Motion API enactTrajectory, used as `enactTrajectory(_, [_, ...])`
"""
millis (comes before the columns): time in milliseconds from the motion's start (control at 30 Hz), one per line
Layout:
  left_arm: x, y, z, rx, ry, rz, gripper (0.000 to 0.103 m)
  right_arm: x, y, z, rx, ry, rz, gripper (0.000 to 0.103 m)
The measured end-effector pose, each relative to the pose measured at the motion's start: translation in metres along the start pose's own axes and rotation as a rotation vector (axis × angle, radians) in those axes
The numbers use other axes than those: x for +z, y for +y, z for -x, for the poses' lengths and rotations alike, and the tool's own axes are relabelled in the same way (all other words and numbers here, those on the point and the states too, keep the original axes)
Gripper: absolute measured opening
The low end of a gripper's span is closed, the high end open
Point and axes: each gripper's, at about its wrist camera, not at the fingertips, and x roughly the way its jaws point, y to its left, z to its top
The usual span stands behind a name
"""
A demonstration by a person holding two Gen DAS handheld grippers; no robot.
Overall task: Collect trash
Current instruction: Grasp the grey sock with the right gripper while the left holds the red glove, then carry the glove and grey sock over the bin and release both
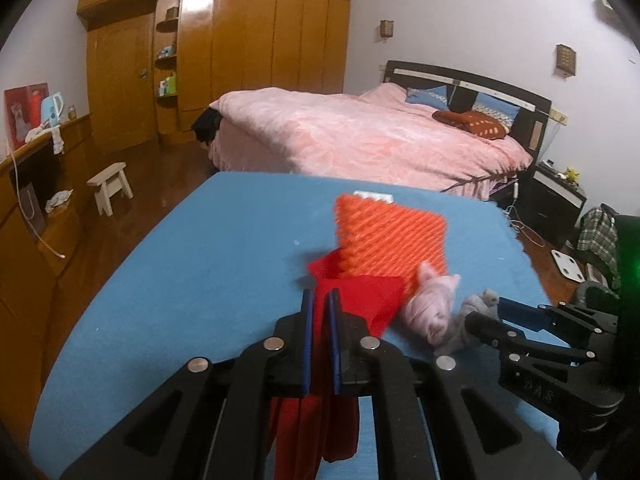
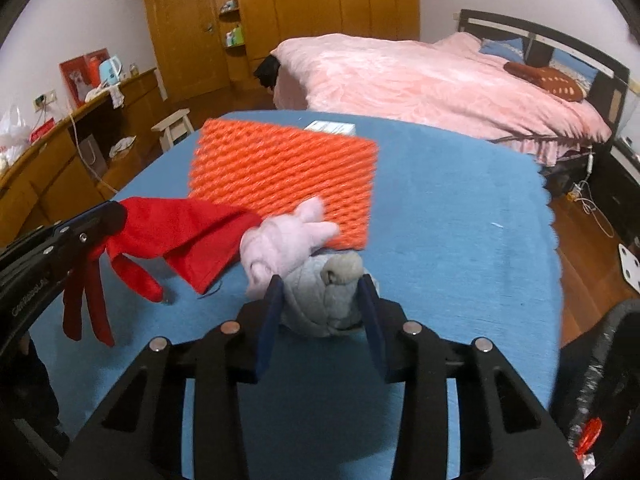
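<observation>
Trash pieces crowd my blue cloth-covered table [image 2: 460,208]: my left gripper [image 1: 320,300] is pinched tight on the red fabric glove [image 2: 176,232], lifting it clear, while my right gripper [image 2: 320,300], jaws half apart, straddles the grey balled sock [image 2: 324,292] touching the pink balled sock [image 2: 280,240], seemingly for bagging.

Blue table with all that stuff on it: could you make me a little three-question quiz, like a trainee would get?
1. True or false: the left gripper is shut on the red cloth.
2. Which item sits between the fingers of the right gripper? A) pink wad B) grey wad C) orange foam net
3. Fill in: the orange foam net lies on the ____ table cover.

Key
1. True; red fabric hangs through its closed fingers.
2. B, the grey wad; the pink wad lies just beyond it.
3. Blue.
</observation>
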Motion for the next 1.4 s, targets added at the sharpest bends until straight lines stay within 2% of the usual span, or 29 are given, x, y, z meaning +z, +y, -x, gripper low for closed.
enactTrajectory(667, [0.026, -0.075, 0.04, -0.162, -0.064, -0.054, 0.008, 0.009, -0.064, 0.082, -0.05, -0.154, -0.091, 0.033])
enactTrajectory(933, [0.036, -0.102, 0.05, -0.209, -0.084, -0.073, 0.008, 0.007, -0.077, 0.109, -0.072, -0.195, -0.102, 0.033])
enactTrajectory(1400, [0.051, -0.165, 0.071, -0.339, -0.125, -0.136, 0.008, -0.003, -0.12, 0.177, -0.157, -0.282, -0.137, 0.033])
